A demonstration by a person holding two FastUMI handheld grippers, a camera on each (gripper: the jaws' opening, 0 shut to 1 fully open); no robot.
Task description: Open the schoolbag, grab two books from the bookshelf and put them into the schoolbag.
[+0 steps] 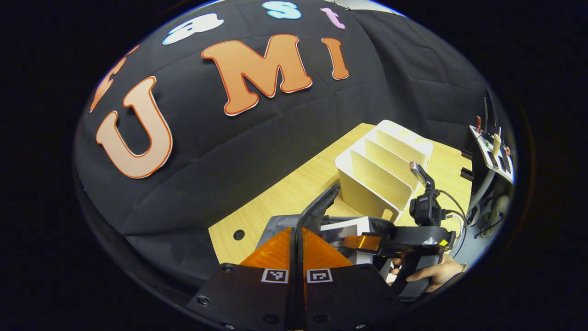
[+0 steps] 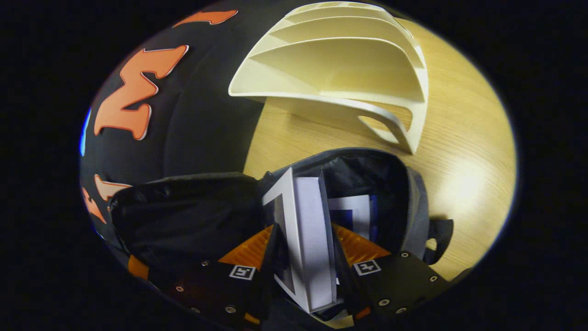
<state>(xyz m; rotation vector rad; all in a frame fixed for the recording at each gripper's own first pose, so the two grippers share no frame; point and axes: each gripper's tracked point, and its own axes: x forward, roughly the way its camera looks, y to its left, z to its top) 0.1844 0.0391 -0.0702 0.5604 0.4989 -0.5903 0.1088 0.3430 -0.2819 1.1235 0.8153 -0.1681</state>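
Books come first: the right hand-held gripper (image 2: 305,257) pinches a thin white book (image 2: 312,239) by its lower edge, both fingers pressed on its covers, the book standing upright over the open mouth of the schoolbag (image 2: 404,202). A second white book (image 2: 351,209) already sits deeper inside, toward two o'clock of the held one. By my judgement the book is light and fairly stiff, with smooth covers that could slip in a loose pinch; a hold near the spine, as here, should keep the pages from fanning.

Schoolbag fabric looks soft, dark and floppy, with a grey rim and a limp strap at four o'clock. The left hand-held gripper (image 1: 296,248) is pressed together on the bag's rim flap (image 1: 317,209), lifting it so the mouth stays wide.

Beyond the bag, at twelve o'clock in the right gripper view, stands the cream bookshelf (image 2: 335,59), rigid moulded plastic with curved dividers and bare slots, on a pale wood-grain worktop (image 2: 464,151).
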